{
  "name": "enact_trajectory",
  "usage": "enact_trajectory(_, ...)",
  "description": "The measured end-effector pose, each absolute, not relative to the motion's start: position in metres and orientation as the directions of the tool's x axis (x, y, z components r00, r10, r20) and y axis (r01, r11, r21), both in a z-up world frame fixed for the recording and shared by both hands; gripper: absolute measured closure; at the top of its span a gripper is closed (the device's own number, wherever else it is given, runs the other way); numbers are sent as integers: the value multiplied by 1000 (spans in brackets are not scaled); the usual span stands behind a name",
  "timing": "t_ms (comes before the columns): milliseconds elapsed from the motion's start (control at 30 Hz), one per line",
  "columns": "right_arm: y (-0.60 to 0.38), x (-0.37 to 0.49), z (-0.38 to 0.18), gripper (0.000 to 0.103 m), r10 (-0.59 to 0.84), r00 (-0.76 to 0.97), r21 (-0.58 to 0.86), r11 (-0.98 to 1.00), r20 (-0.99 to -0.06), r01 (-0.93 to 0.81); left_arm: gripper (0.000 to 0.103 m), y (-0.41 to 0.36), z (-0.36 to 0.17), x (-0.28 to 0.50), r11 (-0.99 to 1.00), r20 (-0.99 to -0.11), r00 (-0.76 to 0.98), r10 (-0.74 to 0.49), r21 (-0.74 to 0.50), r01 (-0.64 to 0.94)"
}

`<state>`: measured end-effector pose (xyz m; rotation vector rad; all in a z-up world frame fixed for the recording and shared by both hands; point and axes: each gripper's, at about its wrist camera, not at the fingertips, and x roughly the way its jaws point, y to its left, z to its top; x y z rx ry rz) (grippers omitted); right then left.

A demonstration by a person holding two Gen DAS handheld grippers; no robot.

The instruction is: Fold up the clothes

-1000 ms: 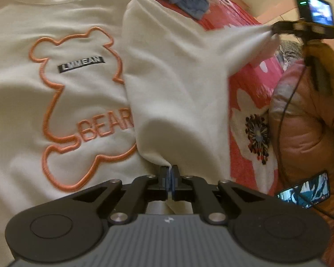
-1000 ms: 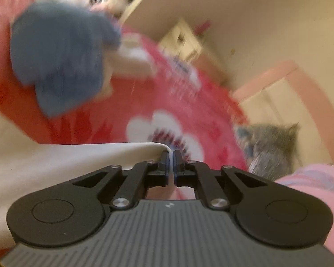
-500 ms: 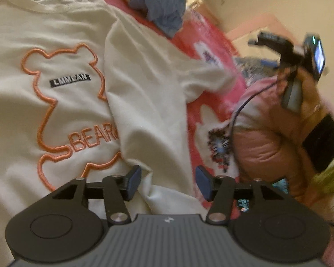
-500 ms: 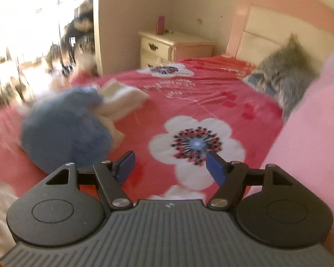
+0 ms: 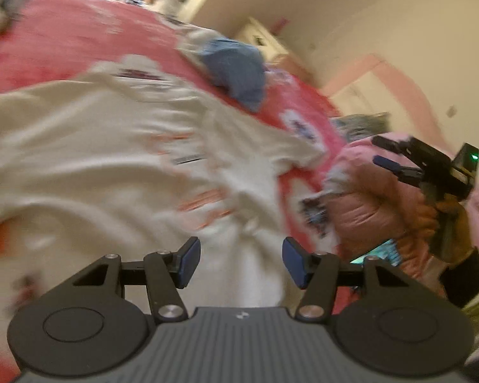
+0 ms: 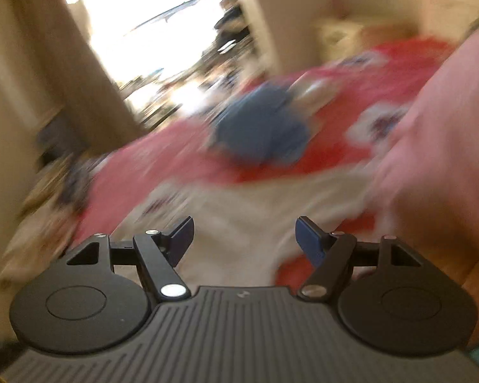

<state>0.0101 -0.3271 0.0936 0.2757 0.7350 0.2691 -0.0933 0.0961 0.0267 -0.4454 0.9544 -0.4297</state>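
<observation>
A cream T-shirt [image 5: 89,146] with an orange bear outline lies spread on the red flowered bedspread [image 5: 57,38]; its right side is folded over the print. The view is blurred. My left gripper [image 5: 241,263] is open and empty above the shirt's lower edge. My right gripper [image 6: 244,239] is open and empty above the shirt [image 6: 239,220]; it also shows in the left wrist view [image 5: 384,151] at the right, held up off the bed.
A crumpled blue garment [image 5: 236,71] lies on the bed beyond the shirt, also in the right wrist view [image 6: 262,127]. A pink padded jacket sleeve [image 5: 373,198] is at the right. A nightstand [image 5: 265,40] and a pink headboard [image 5: 396,73] stand behind.
One second ago both grippers were shut on the shirt, the right one pulling the sleeve. Both opened and let go. Both views have since swung away and blurred.
</observation>
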Motion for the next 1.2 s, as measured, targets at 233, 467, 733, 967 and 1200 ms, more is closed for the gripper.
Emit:
enact_trajectory(233,-225,-52,38,35,554,459,332,813,-694,-479,46,117,-15,-173,867,-784,438,-440,-497,-20)
enact_trajectory(467,-227,-66,14,37,606,419,460,792,-676,-402,51,102,-82,-202,867,-841,419,-343,-456,-204)
enact_trajectory(733,-135,-115,4,39,769,104,426,455,-631,-782,53,129,-91,-203,788,-777,481,-405,-564,-247)
enact_trajectory(967,-36,-173,-35,39,583,-149,249,95,-799,-964,57,154,-111,-171,664,-752,349,-559,-658,-355)
enact_trajectory(1200,-56,-134,-48,86,614,-84,352,330,-785,-876,62,158,-89,-155,486,-546,426,-721,-837,-250)
